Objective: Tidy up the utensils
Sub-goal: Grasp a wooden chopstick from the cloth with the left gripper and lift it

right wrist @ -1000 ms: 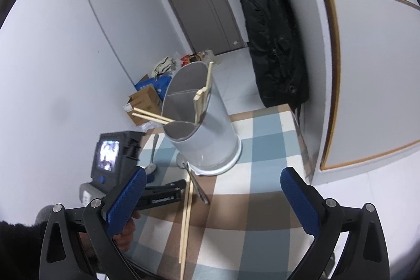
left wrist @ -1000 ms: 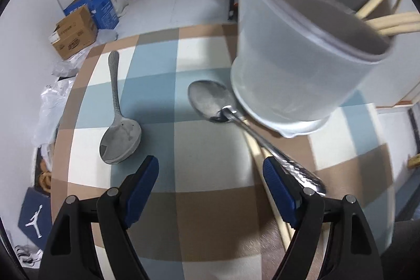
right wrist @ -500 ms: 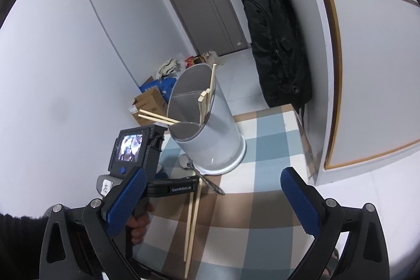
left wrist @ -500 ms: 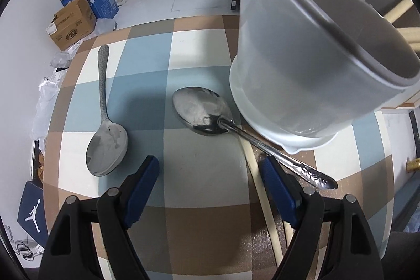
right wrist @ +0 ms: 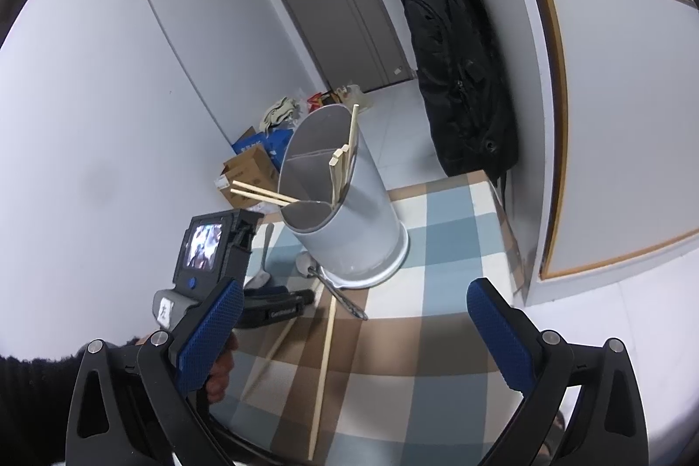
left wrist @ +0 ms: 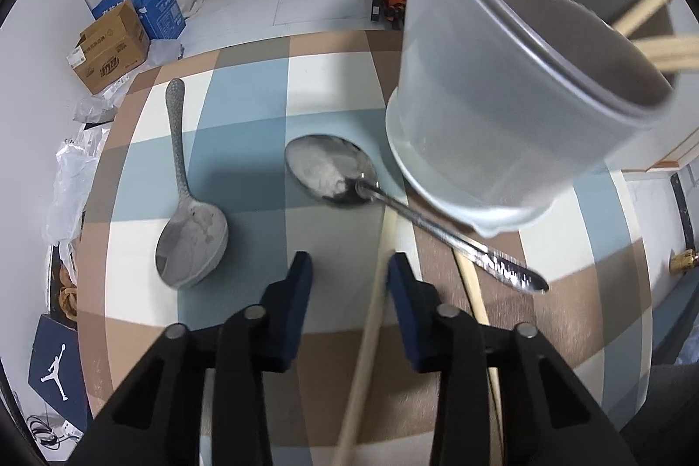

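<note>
Left gripper [left wrist: 349,269], low in frame, has just been narrowing its blue jaws around a pale wooden chopstick [left wrist: 371,339] on the checked table [left wrist: 244,108], seemingly touching only one pad, so it may pivot and slip out when lifted toward the grey divided holder [left wrist: 502,125].

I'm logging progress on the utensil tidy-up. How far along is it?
Done: several chopsticks already stand in the holder. In hand: the left gripper has just been closing around one chopstick on the table; whether the pads grip it yet is unclear. The right gripper is open and empty. Left: another chopstick and two spoons lie on the tablecloth.
</note>
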Demonstrator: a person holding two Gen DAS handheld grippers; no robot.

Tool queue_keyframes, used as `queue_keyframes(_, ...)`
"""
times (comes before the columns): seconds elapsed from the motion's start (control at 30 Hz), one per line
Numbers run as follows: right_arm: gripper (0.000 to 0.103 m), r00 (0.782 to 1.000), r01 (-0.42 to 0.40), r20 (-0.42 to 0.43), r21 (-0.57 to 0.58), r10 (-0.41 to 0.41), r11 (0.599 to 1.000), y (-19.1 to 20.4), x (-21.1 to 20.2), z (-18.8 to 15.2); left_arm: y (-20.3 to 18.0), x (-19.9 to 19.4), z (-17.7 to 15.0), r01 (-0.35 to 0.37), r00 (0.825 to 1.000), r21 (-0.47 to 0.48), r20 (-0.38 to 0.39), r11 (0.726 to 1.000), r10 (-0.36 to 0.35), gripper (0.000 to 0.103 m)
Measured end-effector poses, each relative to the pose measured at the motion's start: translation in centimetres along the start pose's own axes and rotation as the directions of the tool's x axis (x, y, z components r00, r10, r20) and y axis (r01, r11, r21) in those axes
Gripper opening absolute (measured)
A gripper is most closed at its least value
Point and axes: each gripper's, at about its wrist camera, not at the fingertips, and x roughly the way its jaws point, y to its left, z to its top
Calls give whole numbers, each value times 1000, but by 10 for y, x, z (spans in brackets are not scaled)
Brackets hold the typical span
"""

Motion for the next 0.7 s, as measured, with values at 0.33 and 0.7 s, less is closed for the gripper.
queue_keyframes(0.33, 103, 1000, -3, -1, 0, 3, 1000, 1, 1, -1, 1, -7, -7, 61, 997, 26, -42, 998, -60, 12)
queue_keyframes(0.7, 103, 1000, 5, -5, 15, -5, 1000, -1, 3, 0, -12, 12, 27, 26, 999, 114, -33, 993, -22, 12)
